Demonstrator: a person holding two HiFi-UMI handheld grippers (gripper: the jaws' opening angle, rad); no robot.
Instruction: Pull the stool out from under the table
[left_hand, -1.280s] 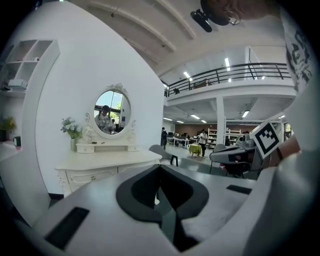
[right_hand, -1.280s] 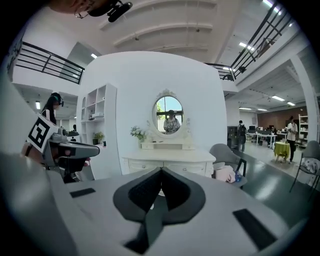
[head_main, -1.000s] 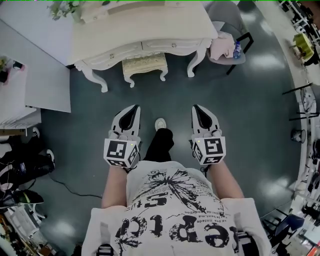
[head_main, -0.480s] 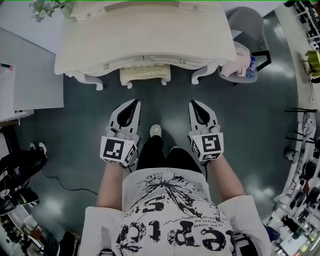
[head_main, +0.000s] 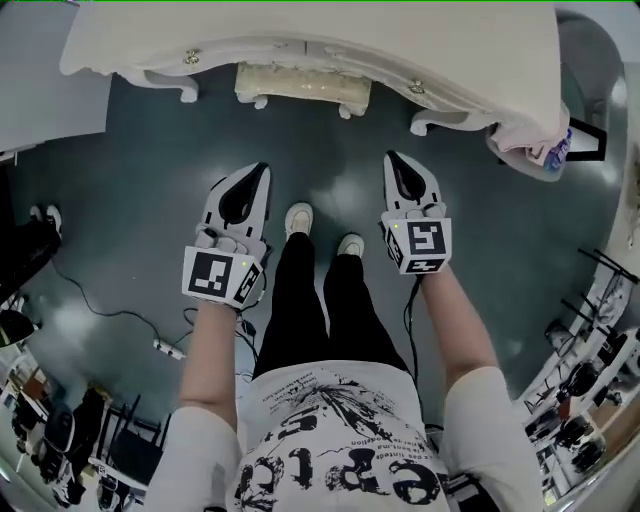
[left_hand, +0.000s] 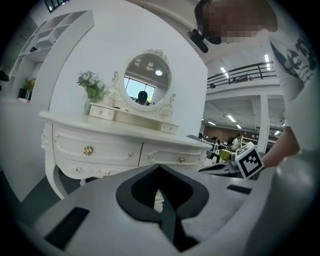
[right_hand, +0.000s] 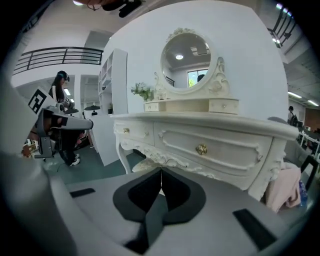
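Left hand-held gripper (head_main: 261, 169) and right hand-held gripper (head_main: 391, 158) have moved closer to the stool (head_main: 300, 85), tucked under the surface (head_main: 300, 40) at 12 o'clock. Both are closed and empty, so they may just bump it.

Stool (head_main: 303, 84) tucked under table (head_main: 300, 40), mirror (right_hand: 186, 61) on top, chair (head_main: 590, 60) to its right, left gripper (head_main: 262, 170) and right gripper (head_main: 392, 158) side by side before it, shoes (head_main: 298, 217) between.

left tool (head_main: 263, 168) + right tool (head_main: 393, 157): 2 | table (head_main: 300, 30): 1 | stool (head_main: 300, 85): 1 | mirror (left_hand: 147, 80): 1
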